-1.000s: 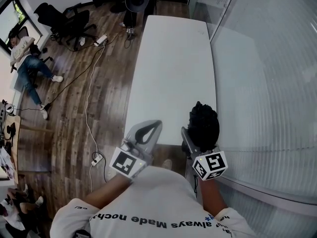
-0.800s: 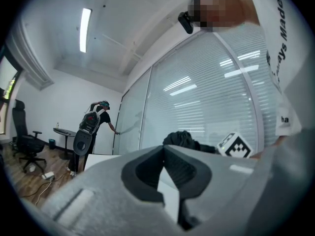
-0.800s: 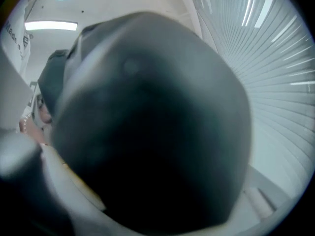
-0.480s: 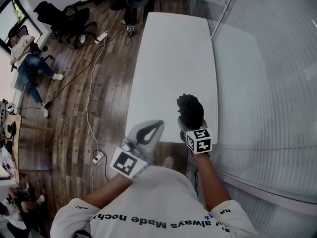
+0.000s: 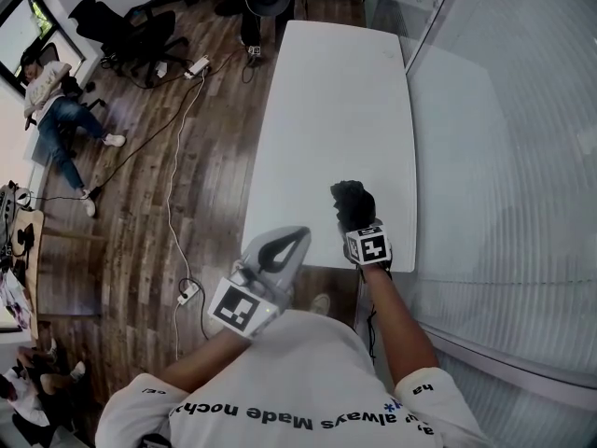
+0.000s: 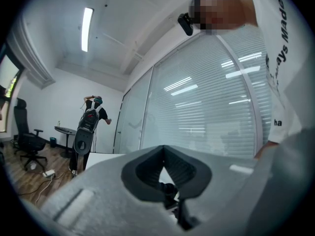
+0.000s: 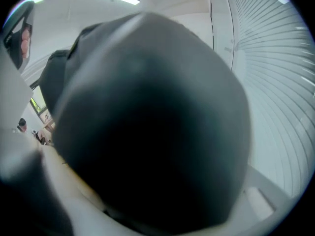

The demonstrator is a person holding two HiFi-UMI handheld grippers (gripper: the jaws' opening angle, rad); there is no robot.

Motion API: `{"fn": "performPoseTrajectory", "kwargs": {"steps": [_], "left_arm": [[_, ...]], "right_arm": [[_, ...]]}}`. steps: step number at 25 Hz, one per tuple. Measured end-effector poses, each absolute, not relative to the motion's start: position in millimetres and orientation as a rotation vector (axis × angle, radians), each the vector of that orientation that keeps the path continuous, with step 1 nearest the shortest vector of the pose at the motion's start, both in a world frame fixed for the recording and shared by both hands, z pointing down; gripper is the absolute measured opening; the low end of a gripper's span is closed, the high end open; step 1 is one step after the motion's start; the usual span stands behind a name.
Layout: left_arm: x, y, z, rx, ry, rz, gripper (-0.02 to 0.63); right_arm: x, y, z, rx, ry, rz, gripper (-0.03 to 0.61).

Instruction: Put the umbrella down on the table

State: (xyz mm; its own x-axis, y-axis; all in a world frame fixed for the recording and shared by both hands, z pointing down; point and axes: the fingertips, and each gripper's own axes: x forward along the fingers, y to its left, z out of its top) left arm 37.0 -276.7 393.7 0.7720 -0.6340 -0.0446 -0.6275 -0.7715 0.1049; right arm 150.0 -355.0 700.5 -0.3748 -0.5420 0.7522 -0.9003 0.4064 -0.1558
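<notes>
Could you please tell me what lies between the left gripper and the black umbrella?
Only a bare strip of the white table, seen in the head view, separates the left gripper from the black folded umbrella.

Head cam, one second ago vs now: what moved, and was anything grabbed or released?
The right gripper, clamped on the black folded umbrella, came down towards the near end of the long white table, shifting a little left in the head view. Nothing was let go, and whether the umbrella touches the table yet can't be told. The left gripper stayed put, shut and empty.
</notes>
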Motion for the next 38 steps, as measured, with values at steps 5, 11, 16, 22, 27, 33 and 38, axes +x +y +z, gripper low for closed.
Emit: {"fn": "performPoseTrajectory", "kwargs": {"steps": [5,11,16,22,27,33,38], "left_arm": [[31,-278,395,2.872,-1.034,-0.116,0.003],[26,-281,395,2.876,-1.028,-0.109,0.003],[17,-285,396,2.868,-1.036,-0.089,0.003],[13,-288,398,2.864,-1.042,-0.078,0.003],[11,-290,400,2.859,-1.042,-0.061,0.003],[4,-293,402,2.844,-1.063,-0.055,0.003],[3,-294,404,2.846,-1.066,-0.056,0.003]], "right_arm": [[149,-360,729,1.183,-1.973,0.797,0.233],[155,-362,766,1.133,-1.873,0.852,0.233],[159,-360,782,1.13,-1.823,0.904,0.235],[163,-361,796,1.123,-1.784,0.944,0.235],[163,-362,803,1.11,-1.769,0.949,0.239],[165,-362,811,1.107,-1.746,0.964,0.244],[170,-360,818,1.116,-1.724,0.978,0.249]]}}
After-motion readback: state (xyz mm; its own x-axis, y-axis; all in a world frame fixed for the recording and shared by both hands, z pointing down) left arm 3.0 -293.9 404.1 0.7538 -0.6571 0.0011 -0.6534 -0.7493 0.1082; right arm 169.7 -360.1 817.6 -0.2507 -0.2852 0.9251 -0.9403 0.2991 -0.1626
